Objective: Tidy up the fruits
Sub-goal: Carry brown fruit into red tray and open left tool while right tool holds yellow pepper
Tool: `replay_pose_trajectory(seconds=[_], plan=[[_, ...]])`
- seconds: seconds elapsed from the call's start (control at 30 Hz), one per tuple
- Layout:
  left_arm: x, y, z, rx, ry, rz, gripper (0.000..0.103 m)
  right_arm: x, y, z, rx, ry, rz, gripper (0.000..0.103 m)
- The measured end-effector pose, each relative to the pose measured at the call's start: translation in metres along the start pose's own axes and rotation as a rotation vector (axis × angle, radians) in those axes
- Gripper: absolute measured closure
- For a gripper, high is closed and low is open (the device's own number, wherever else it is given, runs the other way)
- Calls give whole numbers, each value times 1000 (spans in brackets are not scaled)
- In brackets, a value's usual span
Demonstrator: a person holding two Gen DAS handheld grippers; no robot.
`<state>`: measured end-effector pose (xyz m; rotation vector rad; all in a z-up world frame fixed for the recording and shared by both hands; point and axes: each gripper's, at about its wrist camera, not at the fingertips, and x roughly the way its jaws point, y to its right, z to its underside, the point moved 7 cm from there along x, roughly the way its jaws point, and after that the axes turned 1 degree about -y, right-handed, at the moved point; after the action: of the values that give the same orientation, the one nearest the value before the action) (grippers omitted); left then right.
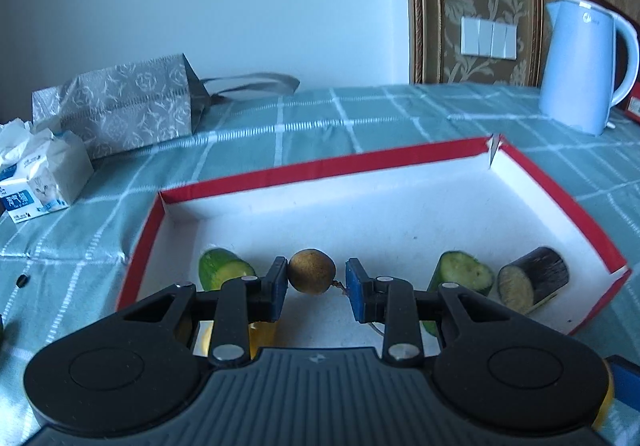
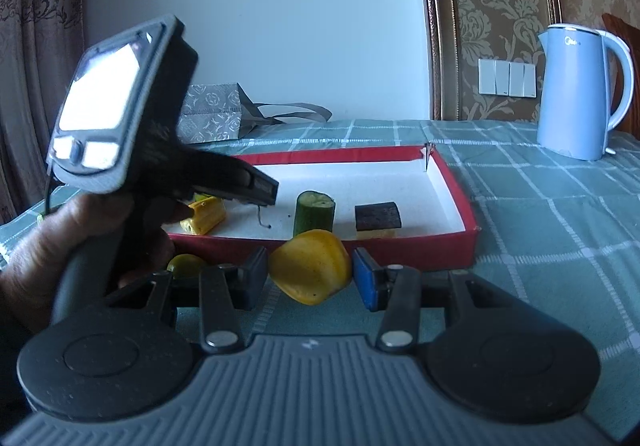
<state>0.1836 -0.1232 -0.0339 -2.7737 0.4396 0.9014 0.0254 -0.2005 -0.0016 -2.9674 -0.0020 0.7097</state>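
The left tool [image 1: 316, 278] grips a small, light, thin-shelled longan [image 1: 311, 271] across its middle, gently, while the right tool [image 2: 310, 276] clamps a waxy yellow pepper piece [image 2: 310, 271].

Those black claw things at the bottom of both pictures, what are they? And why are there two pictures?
They are grabbers that a person holds, one in each hand, each with a small camera looking along its fingers. One picture comes from the left gripper, which holds a small round brown fruit over a red box. Cucumber pieces and a dark eggplant piece lie inside the box. The other picture comes from the right gripper, which holds a yellow fruit piece just in front of the box. It also shows the person's hand holding the left grabber. A blue kettle stands on the checked tablecloth.
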Motion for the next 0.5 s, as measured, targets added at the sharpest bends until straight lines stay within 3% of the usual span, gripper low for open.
replay_pose_trajectory(seconds=[0.27,0.5], plan=[[-7,5,1,46,22,-63,72,2,2,-1,9,-7,-7,59],[-53,-6,1,29,96,-91,72,3,3,0,20,-6,-8,59]])
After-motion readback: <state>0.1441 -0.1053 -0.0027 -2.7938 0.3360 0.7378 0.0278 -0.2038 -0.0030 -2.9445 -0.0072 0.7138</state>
